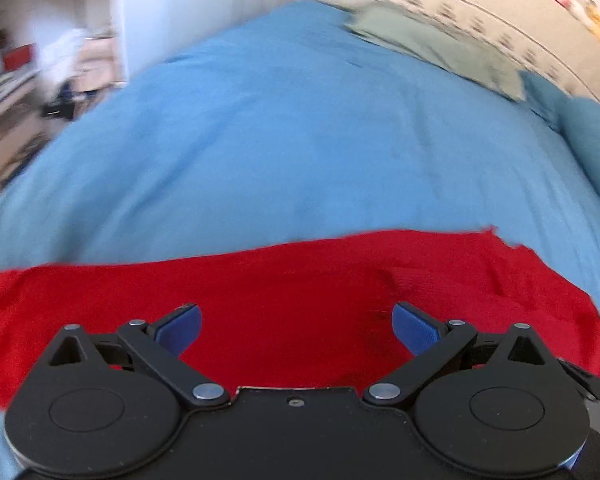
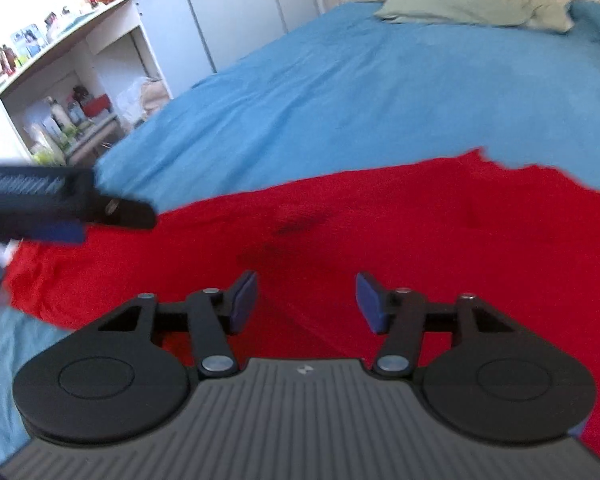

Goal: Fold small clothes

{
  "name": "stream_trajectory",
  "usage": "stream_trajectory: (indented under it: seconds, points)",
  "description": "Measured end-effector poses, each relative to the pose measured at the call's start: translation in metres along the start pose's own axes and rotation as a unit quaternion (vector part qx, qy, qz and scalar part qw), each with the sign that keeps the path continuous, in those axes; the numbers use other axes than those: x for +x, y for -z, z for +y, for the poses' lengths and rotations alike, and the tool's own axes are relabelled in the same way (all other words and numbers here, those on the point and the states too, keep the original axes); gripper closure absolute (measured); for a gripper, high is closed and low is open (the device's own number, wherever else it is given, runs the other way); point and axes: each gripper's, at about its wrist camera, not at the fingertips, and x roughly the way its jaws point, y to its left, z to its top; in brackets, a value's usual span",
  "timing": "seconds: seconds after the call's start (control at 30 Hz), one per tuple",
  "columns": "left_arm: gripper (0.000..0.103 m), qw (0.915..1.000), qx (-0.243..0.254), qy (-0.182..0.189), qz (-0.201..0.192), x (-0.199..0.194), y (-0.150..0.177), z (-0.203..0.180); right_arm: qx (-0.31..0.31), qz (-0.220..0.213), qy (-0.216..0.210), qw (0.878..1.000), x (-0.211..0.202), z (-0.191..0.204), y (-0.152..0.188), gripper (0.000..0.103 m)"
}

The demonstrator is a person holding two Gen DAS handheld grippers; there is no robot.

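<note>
A red garment (image 1: 300, 292) lies spread flat on the blue bedspread (image 1: 284, 136); it also shows in the right wrist view (image 2: 380, 232). My left gripper (image 1: 296, 326) is open and empty, with its blue pads (image 1: 180, 326) over the garment's near part. My right gripper (image 2: 306, 300) is open and empty above the garment's middle. The left gripper also shows in the right wrist view (image 2: 80, 220), at the left, over the garment's left edge.
A green pillow (image 2: 472, 6) and a blue pillow (image 2: 596, 20) lie at the head of the bed by the wall. A white shelf unit (image 2: 72, 92) with bottles and small items stands left of the bed.
</note>
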Motion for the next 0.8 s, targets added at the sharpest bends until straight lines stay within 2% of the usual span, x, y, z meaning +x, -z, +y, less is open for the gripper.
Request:
stream_trajectory:
  seconds: [0.07,0.13,0.23,0.3,0.4,0.43,0.47,0.5,0.53,0.57,0.8]
  points:
    - [0.003,0.9991,0.017,0.030,0.025,0.016,-0.004,-0.017,0.010,0.001,0.024,1.000,-0.023,-0.016,0.007,0.032]
    - [0.009,0.9979,0.034,0.041,0.037,0.029,-0.003,-0.033,0.034,0.004,0.042,0.999,-0.049,-0.038,0.016,0.032]
    - [0.022,0.9968,0.054,0.030,0.051,0.048,0.000,-0.050,0.057,0.012,0.076,0.995,-0.079,-0.065,0.030,0.032]
    - [0.027,0.9968,0.054,0.025,0.053,0.057,0.004,-0.056,0.071,0.016,0.097,0.993,-0.095,-0.081,0.038,0.032]
    - [0.040,0.9968,0.053,0.017,0.057,0.066,0.007,-0.059,0.089,0.021,0.120,0.989,-0.110,-0.098,0.050,0.032]
    - [0.048,0.9969,0.053,0.013,0.058,0.068,0.008,-0.059,0.094,0.022,0.124,0.988,-0.113,-0.102,0.053,0.032]
    - [0.064,0.9968,0.052,0.010,0.059,0.070,0.007,-0.060,0.098,0.022,0.131,0.986,-0.116,-0.106,0.057,0.032]
    - [0.073,0.9968,0.050,0.008,0.061,0.071,0.007,-0.061,0.101,0.023,0.138,0.985,-0.119,-0.109,0.060,0.032]
    - [0.090,0.9968,0.050,0.011,0.061,0.071,0.006,-0.062,0.106,0.024,0.142,0.984,-0.120,-0.111,0.063,0.032]
    - [0.096,0.9970,0.050,0.013,0.058,0.070,0.005,-0.063,0.112,0.025,0.143,0.983,-0.124,-0.115,0.067,0.032]
    - [0.098,0.9977,0.054,-0.023,0.033,0.048,0.009,-0.056,0.133,0.031,0.177,0.975,-0.139,-0.138,0.076,0.032]
